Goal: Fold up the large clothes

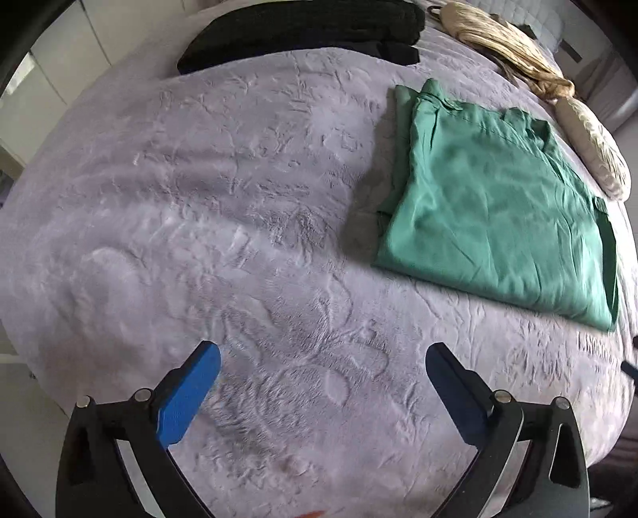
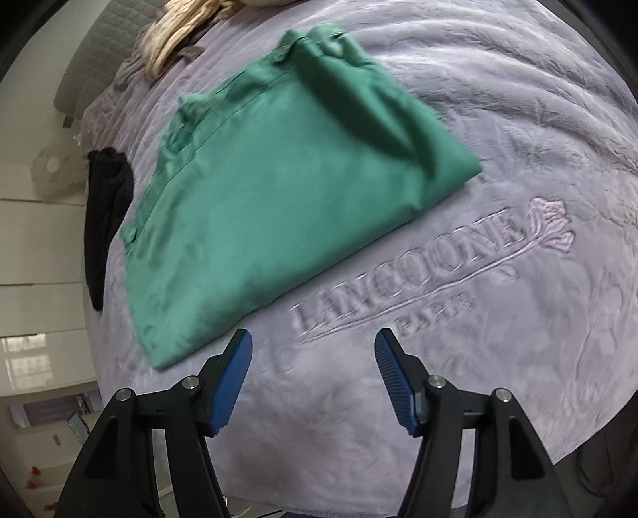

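Note:
A green garment (image 1: pixel 494 207) lies folded into a flat rectangle on the lilac plush blanket (image 1: pixel 239 199). It also shows in the right wrist view (image 2: pixel 271 199), ahead and left of the fingers. My left gripper (image 1: pixel 323 354) is open and empty above bare blanket, with the garment ahead to its right. My right gripper (image 2: pixel 313 342) is open and empty above the blanket (image 2: pixel 518 119), just past the garment's near corner.
Folded black clothes (image 1: pixel 311 28) lie at the far edge of the bed and also show in the right wrist view (image 2: pixel 105 223). A beige bundle of cloth (image 1: pixel 514 51) lies beyond the garment. Embossed lettering (image 2: pixel 406 271) marks the blanket. White cabinets (image 2: pixel 36 255) stand to the left.

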Tool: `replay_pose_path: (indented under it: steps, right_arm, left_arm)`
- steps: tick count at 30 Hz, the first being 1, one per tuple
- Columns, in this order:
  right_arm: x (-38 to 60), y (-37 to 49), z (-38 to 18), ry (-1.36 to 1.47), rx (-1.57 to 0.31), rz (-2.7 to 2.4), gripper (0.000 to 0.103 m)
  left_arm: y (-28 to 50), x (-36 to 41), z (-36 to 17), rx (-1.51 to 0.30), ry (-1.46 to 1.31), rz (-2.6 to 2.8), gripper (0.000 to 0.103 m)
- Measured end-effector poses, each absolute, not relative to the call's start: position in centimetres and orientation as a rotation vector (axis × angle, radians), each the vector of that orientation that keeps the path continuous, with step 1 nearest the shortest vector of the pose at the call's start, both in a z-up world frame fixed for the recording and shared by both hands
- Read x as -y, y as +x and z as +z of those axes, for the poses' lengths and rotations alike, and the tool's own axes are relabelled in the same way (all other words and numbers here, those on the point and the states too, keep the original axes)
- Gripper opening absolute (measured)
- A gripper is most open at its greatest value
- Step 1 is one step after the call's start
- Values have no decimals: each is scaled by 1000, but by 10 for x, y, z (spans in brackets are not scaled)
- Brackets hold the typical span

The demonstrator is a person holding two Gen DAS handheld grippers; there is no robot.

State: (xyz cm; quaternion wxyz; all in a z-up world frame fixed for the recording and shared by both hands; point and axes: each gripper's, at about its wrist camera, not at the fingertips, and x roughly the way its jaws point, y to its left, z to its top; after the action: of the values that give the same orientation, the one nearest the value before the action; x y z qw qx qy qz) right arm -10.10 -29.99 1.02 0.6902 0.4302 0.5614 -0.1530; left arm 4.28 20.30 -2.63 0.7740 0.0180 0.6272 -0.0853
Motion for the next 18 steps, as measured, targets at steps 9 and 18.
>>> replay_pose_path:
  steps: [9, 18]
  right_arm:
    - [250, -79, 26, 879, -1281, -280, 80]
    - [206, -57, 40, 756, -1302, -217, 102]
  left_arm:
    - [40, -198, -32, -1400, 34, -199, 103]
    - [38, -199, -36, -1419, 64, -240, 103]
